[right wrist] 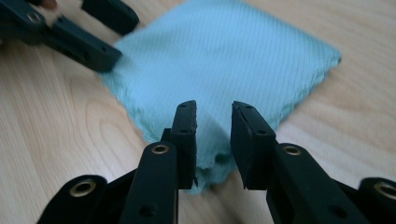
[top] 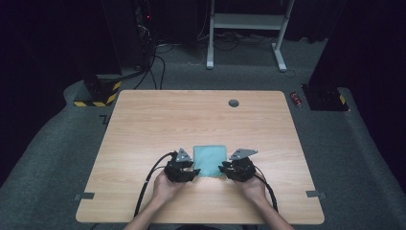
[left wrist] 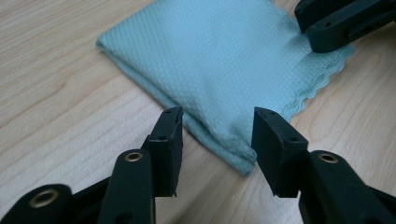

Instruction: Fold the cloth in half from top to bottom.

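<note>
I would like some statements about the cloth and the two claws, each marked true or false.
1. The folded cloth is light blue-green. True.
2. The cloth hangs over the table edge. False: it lies flat on the table, away from every edge.
3. The left claw stands open at a near corner of the cloth. True.
4. The right claw lifts the cloth off the table. False: its jaws are open and the cloth lies flat.

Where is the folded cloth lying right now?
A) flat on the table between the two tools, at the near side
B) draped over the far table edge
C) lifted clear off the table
A: the high view shows the light blue cloth flat on the wooden table, with the left tool and right tool at its near corners.
</note>
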A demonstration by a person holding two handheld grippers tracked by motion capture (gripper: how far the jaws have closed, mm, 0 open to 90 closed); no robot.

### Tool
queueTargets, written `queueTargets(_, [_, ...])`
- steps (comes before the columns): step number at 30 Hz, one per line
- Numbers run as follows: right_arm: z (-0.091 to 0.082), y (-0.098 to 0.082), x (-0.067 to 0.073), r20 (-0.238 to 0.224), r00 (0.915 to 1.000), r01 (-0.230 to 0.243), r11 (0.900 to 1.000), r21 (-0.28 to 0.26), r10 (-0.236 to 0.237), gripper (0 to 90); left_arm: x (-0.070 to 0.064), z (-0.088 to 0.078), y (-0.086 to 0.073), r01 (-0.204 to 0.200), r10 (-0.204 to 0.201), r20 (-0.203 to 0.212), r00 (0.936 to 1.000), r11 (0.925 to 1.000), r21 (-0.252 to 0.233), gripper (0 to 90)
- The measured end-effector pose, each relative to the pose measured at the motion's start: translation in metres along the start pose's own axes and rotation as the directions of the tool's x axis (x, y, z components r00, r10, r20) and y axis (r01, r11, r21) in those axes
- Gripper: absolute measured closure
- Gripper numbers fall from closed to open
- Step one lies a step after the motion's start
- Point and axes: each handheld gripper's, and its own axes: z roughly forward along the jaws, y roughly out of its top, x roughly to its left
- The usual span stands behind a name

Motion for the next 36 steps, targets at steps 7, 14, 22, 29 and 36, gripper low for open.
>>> queueTargets(7, [-0.005,-0.007,0.002,0.023,0.9993,0.030,1.000,0.007,-0.030,69.8,0.002,-0.010,-0.004,0.011,-0.011,0.003,0.9999,0.9998,-0.014,49.4])
queueTargets(14, [-0.003,0.005,0.003,0.018,0.9996,0.020,0.999,-0.046,-0.020,70.0,0.015,-0.005,0.017,0.087,-0.089,-0.022,0.9958,0.9930,-0.080,48.5])
queueTargets(22, [0.008,0.004,0.004,0.012,0.9997,0.022,1.000,-0.022,-0.022,70.0,0.013,0.008,0.016,0.060,-0.061,-0.081,0.9949,0.9981,-0.018,47.4])
queueTargets(29, [0.006,-0.001,0.006,0.018,0.9991,0.039,0.999,-0.012,-0.039,70.0,0.025,0.001,0.008,0.105,-0.108,-0.101,0.9890,0.9938,-0.034,46.0])
queueTargets(36, [0.005,-0.001,0.007,0.027,0.9978,0.060,0.998,0.000,-0.060,70.6,0.021,0.004,0.017,0.106,-0.112,-0.057,0.9921,0.9904,-0.088,46.0])
